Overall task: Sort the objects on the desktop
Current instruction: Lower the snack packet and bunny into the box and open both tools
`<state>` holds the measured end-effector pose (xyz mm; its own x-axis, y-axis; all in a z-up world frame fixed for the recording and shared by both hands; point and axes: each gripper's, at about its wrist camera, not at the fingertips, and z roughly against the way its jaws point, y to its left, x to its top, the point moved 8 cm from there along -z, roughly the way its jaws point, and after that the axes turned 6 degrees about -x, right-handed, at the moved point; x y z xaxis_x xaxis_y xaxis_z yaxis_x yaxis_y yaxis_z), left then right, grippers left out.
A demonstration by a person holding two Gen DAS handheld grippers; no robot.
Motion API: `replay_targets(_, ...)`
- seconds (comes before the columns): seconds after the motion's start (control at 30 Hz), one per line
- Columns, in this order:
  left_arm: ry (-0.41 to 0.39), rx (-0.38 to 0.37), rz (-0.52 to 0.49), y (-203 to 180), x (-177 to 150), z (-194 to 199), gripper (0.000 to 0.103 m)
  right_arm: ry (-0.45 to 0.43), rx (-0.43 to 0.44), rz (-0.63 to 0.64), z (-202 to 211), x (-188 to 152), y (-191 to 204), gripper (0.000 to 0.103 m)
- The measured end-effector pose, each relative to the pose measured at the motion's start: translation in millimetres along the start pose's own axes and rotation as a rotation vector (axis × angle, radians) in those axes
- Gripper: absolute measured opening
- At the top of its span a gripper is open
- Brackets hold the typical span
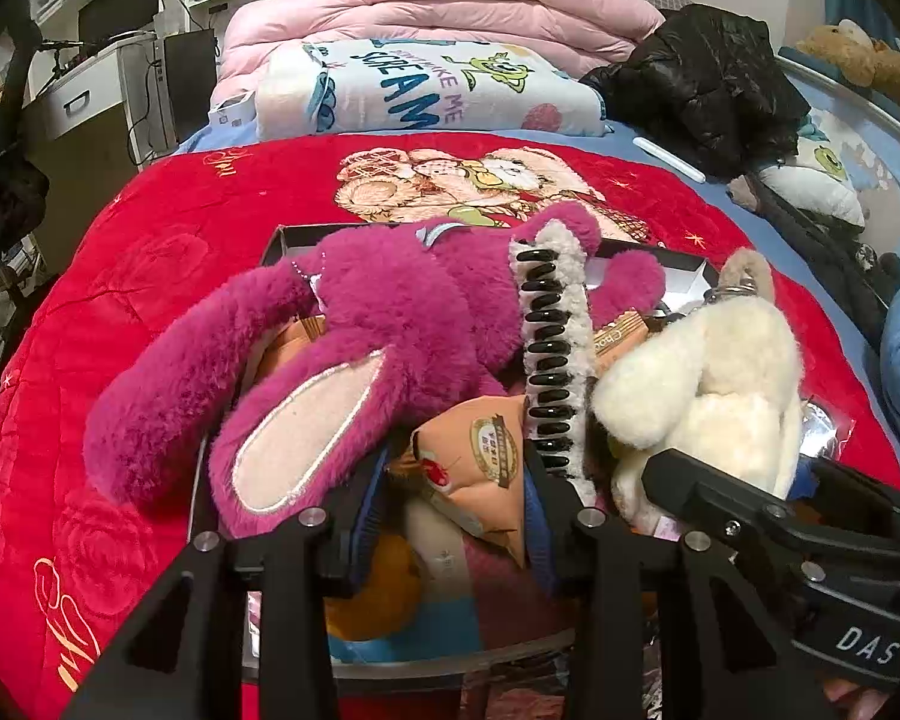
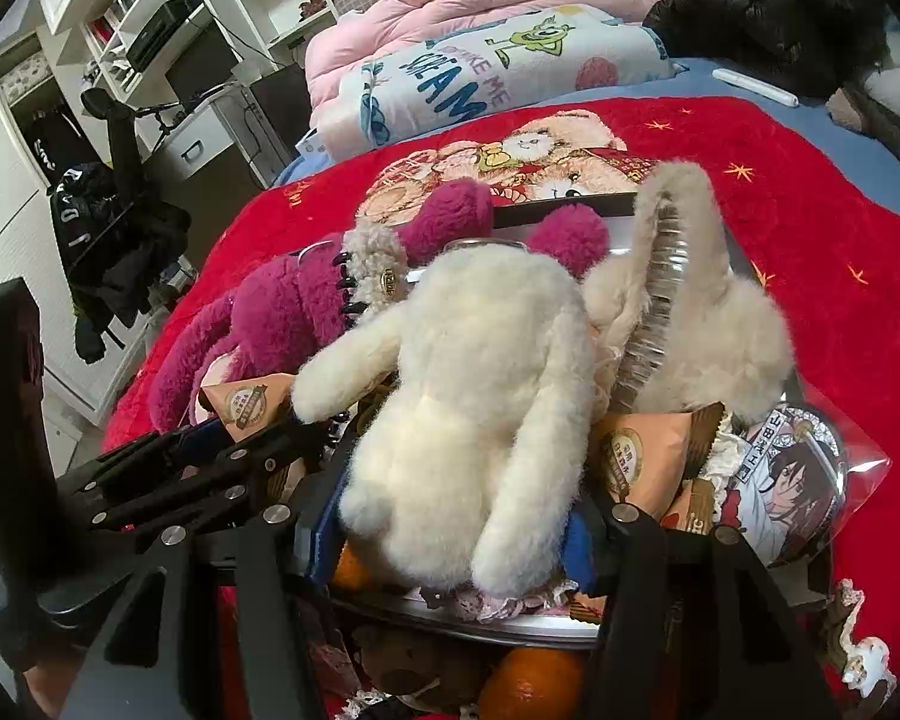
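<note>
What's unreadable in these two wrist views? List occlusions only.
- Left wrist view: the left gripper fingertips sink behind the orange snack packet and the magenta plush; grip unclear.
- Right wrist view: the cream plush covers the right gripper fingertips; contact unclear.
- Both views: the black box interior is buried under toys.
- Right wrist view: the orange fruit is cut off by the bottom edge.

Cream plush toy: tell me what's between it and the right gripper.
Nothing visible. The right gripper already straddles the cream plush toy, one finger on each side; whether the pads are touching it cannot be told.
</note>
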<state>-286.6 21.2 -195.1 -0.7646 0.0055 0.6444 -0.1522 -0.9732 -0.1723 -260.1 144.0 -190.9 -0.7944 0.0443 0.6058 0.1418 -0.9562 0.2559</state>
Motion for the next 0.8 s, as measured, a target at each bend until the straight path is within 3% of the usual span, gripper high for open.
replay_targets(0.23,0.002,0.03,-0.005,1,0,0,0.051,0.016,0.015,-0.034,0,3,-2,0.063)
replay_targets(0.27,0.004,0.023,-0.01,-1,1,1,0.055,0.018,0.023,-0.05,1,3,-3,0.066)
replay_targets(0.33,0.014,0.01,-0.011,-2,-1,0,0.062,0.02,0.067,-0.071,3,5,-1,0.082)
replay_targets(0.4,0.021,-0.031,-0.017,-6,-1,1,0.103,0.014,0.069,-0.083,5,8,-1,0.086)
replay_targets(0.47,0.027,-0.061,-0.043,-15,-2,2,0.103,-0.001,0.12,-0.102,7,11,1,0.103)
replay_targets(0.53,0.017,-0.016,-0.084,-18,0,4,0.103,-0.018,0.148,-0.119,11,14,5,0.103)
replay_targets(0.8,0.007,-0.034,-0.057,-14,7,5,0.103,-0.028,0.196,-0.191,16,23,-6,0.103)
